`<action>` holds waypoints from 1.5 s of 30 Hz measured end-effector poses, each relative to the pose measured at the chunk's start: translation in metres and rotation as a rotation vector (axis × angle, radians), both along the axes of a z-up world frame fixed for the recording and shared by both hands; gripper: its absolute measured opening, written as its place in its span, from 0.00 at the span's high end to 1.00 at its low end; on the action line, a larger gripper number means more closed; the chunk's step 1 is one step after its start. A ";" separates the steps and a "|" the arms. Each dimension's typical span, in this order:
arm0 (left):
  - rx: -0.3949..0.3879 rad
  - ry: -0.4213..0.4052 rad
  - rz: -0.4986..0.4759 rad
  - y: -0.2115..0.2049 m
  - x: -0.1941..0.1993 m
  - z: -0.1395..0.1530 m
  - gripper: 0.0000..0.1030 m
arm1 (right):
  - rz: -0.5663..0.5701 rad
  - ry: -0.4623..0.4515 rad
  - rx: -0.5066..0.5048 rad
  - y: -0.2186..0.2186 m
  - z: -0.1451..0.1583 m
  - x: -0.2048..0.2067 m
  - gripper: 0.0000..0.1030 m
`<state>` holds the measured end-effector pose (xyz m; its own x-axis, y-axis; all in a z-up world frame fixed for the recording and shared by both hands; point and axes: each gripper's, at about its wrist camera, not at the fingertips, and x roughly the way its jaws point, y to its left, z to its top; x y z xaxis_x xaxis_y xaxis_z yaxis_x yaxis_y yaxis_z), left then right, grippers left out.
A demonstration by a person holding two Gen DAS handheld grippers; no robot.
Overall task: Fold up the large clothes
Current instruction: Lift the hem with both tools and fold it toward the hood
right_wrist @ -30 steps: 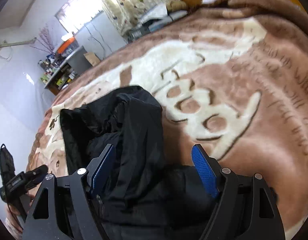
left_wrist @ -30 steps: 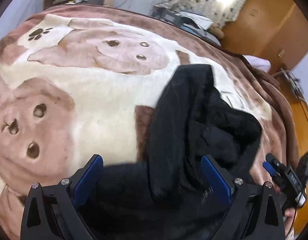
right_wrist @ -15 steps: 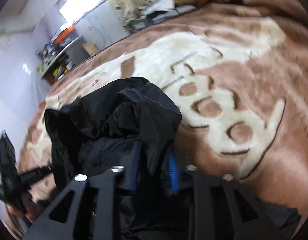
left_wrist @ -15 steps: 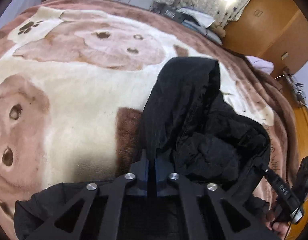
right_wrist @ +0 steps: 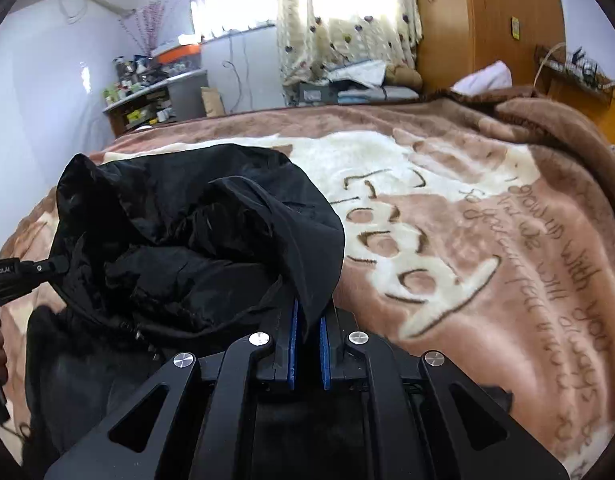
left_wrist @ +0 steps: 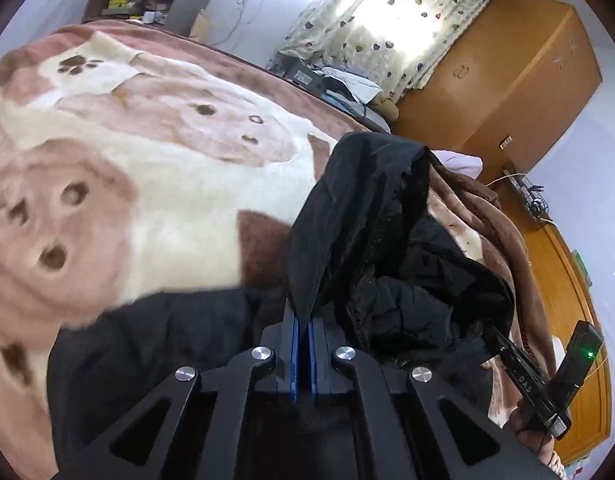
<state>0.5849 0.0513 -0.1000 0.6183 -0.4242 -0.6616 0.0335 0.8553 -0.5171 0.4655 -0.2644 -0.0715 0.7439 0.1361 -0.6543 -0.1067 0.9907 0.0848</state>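
A black padded jacket [left_wrist: 371, 216] lies on a brown and cream blanket [left_wrist: 155, 184] that covers a bed. My left gripper [left_wrist: 303, 316] is shut on a fold of the jacket's outer shell, and the cloth rises from its blue pads. In the right wrist view the same jacket [right_wrist: 195, 232] bunches up, lifted off the blanket. My right gripper [right_wrist: 308, 312] is shut on another edge of it. The right gripper's tool [left_wrist: 523, 376] shows at the lower right of the left wrist view. At the left edge of the right wrist view the left gripper's finger [right_wrist: 39, 270] meets the jacket.
A wooden wardrobe [left_wrist: 499, 76] stands behind the bed's far right corner. A curtained window [right_wrist: 339, 16] and a cluttered shelf [right_wrist: 147, 92] line the far wall. Folded items [right_wrist: 359, 84] sit past the bed's far edge. The blanket [right_wrist: 487, 232] spreads bare to the right.
Both grippers went from open to shut on the jacket, then lifted it. The fabric now hangs raised and bunched between them, and the views tilted up toward the room.
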 end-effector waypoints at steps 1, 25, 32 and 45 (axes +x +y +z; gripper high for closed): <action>-0.009 0.009 -0.005 0.004 -0.007 -0.004 0.97 | 0.015 -0.010 -0.012 0.002 0.000 -0.009 0.92; 0.064 -0.023 0.099 0.056 0.023 0.072 0.10 | 0.047 0.158 0.031 -0.017 -0.068 -0.051 0.92; 0.178 0.133 -0.016 -0.006 0.095 0.064 0.10 | 0.051 0.153 0.054 -0.020 -0.076 -0.048 0.92; 0.169 0.046 -0.089 -0.026 0.032 0.057 0.94 | 0.055 0.177 0.126 -0.028 -0.071 -0.056 0.91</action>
